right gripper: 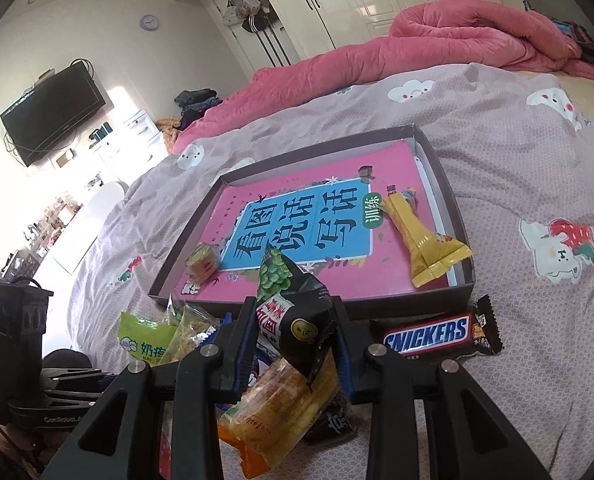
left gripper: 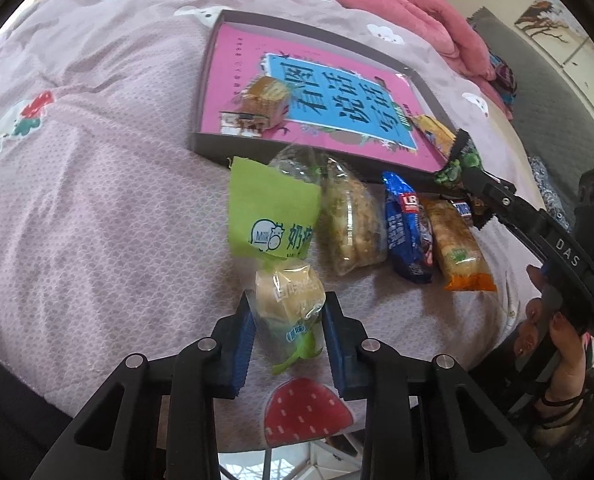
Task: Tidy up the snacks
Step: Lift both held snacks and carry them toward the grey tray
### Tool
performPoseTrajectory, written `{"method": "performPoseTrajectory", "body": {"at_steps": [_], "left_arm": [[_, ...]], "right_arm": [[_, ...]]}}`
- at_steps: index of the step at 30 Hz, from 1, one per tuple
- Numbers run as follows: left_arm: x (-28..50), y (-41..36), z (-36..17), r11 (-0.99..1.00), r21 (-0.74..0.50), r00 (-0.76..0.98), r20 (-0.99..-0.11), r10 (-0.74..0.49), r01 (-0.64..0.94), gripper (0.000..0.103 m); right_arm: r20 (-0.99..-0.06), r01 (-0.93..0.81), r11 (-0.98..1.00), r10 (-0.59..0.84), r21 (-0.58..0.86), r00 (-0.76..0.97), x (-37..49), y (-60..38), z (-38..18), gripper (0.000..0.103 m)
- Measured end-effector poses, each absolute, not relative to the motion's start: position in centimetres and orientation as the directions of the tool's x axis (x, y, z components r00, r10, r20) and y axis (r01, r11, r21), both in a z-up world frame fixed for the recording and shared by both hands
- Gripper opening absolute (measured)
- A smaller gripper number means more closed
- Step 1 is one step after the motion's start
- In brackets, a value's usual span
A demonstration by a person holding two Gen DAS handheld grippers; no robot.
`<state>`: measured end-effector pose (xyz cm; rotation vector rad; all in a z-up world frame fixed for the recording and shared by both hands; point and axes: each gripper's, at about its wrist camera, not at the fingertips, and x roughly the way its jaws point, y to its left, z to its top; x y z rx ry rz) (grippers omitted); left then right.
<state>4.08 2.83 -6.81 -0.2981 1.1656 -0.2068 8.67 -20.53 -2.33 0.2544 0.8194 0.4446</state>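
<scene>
A shallow dark box (left gripper: 233, 148) (right gripper: 463, 236) lined with a pink book lies on the bed. Inside it are a small brown cake packet (left gripper: 257, 106) (right gripper: 203, 266) and a yellow packet (right gripper: 421, 244) (left gripper: 433, 130). My left gripper (left gripper: 287, 316) is shut on a clear-wrapped bread snack with green ends (left gripper: 289, 300). My right gripper (right gripper: 295, 332) (left gripper: 463, 160) is shut on a black-and-green pea snack bag (right gripper: 297, 312), held above the snack row at the box's near wall.
In front of the box lie a green milk-candy packet (left gripper: 271, 212) (right gripper: 145, 340), a clear cracker pack (left gripper: 351, 228), a blue packet (left gripper: 407, 228), an orange-ended wafer pack (left gripper: 459, 248) (right gripper: 277, 408) and a Snickers bar (right gripper: 437, 334). A pink duvet (right gripper: 437, 36) lies beyond.
</scene>
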Motion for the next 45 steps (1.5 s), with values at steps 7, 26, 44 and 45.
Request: {"method": "performPoseTrajectory", "body": {"at_steps": [7,26,44,45], "left_arm": [[3.8,2.6,-6.0,0.945,-0.325,0.413,-0.858,-0.307,0.028,0.033],[3.9,3.3,-0.9,0.958,-0.283,0.581,-0.771,-0.261,0.054,0.033],[8.2,3.2,-0.6,0.954,-0.301,0.603,-0.76,-0.243,0.005,0.033],[8.4,3.2,-0.7,0.953,-0.302,0.604,-0.759,-0.243,0.004,0.033]], "right_arm": [[-0.634,-0.295,0.876,0.48,0.382,0.606,8.5,-20.5,-2.0,0.034],[-0.574,-0.312,0.87,0.488,0.382,0.657,8.3,-21.1,-0.2,0.034],[-0.549,-0.269,0.878,0.461,0.396,0.697,10.7,-23.6,0.6,0.034],[-0.551,-0.265,0.88,0.458,0.395,0.698,10.9,-23.7,0.5,0.034]]}}
